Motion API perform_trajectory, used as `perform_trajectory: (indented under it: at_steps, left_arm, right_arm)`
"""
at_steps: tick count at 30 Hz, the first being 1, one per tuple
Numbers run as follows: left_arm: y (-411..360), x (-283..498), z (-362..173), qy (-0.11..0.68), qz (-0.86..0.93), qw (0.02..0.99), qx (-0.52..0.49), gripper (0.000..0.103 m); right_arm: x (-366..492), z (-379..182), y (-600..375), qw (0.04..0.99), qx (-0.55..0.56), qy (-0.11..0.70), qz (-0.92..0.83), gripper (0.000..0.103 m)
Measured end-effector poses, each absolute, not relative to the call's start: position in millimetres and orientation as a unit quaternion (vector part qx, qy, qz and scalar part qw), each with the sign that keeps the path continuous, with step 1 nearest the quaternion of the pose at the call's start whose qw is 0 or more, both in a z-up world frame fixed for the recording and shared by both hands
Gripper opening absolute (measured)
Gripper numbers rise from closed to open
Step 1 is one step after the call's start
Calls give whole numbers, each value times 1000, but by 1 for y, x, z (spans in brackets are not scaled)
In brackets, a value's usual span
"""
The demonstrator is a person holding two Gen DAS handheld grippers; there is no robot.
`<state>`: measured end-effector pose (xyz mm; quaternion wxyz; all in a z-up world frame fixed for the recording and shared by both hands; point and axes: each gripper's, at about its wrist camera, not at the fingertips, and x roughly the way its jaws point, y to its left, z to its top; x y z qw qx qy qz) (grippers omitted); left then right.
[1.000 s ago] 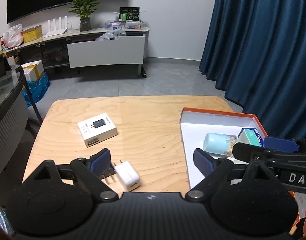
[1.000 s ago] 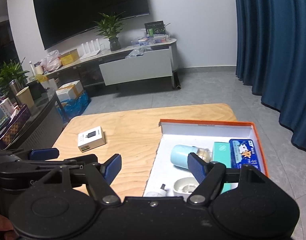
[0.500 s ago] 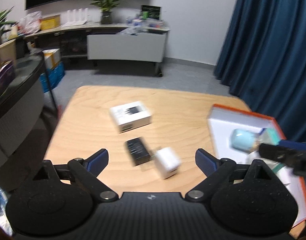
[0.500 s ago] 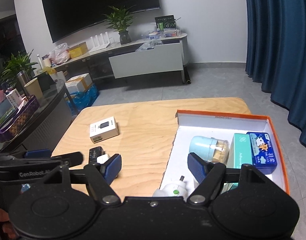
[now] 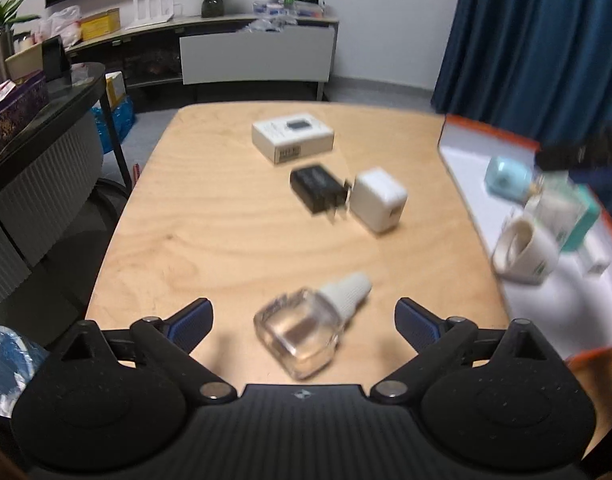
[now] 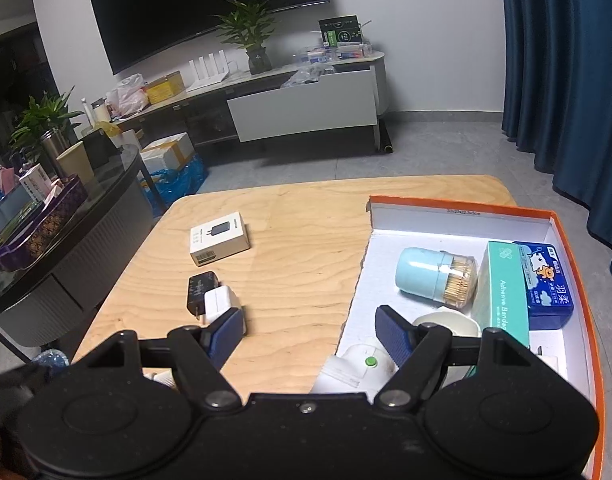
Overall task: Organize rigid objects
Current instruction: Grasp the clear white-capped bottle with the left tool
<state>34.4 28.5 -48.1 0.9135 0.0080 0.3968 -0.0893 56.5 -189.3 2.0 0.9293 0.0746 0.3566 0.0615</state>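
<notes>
**Glass bottle between spread jaws on the wooden table**

The wooden table (image 5: 234, 240) carries an orange-rimmed box (image 6: 458, 204) at its right side. The left gripper (image 5: 304, 314), jaws opening, straddles a clear glass bottle (image 5: 302, 330) lying tilted, pads clear of it. The right gripper (image 6: 308, 330) hangs released, grasping nothing, over the box's near corner. Blur smears the bottle's cap; its base is cut off.

wall: white (image 6: 426, 20) | floor: grey tile (image 6: 446, 148) | curtain: dark blue (image 6: 566, 80) | TV: wall-mounted (image 6: 194, 0)
</notes>
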Motion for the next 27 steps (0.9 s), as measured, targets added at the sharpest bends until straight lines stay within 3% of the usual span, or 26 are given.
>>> perform_trajectory:
  at_steps: [4, 6, 8, 9, 12, 21, 22, 27]
  left_arm:
    - [31, 36, -57, 393, -95, 915, 16, 91]
    - [32, 35, -62, 388, -99, 916, 27, 83]
    - [30, 39, -68, 392, -101, 914, 33, 66]
    - [30, 39, -70, 386, -99, 917, 37, 66]
    - [29, 47, -70, 373, -96, 922, 41, 51]
    - [34, 48, -65, 360, -79, 929, 12, 45]
    - [36, 48, -63, 358, -80, 930, 2, 38]
    - [41, 54, -57, 357, -80, 931, -10, 35]
  right_arm:
    - [56, 3, -188, 930, 73, 355, 61, 87]
    - [56, 3, -188, 930, 73, 355, 59, 87]
    - [57, 3, -188, 930, 72, 355, 59, 87]
    - [57, 3, -188, 930, 72, 355, 59, 87]
    - [57, 4, -187, 930, 71, 355, 59, 87]
    - [61, 2, -179, 928, 64, 361, 65, 87]
    - [62, 0, -178, 927, 65, 364, 67, 87]
    - [71, -10, -161, 918, 54, 383, 86, 87]
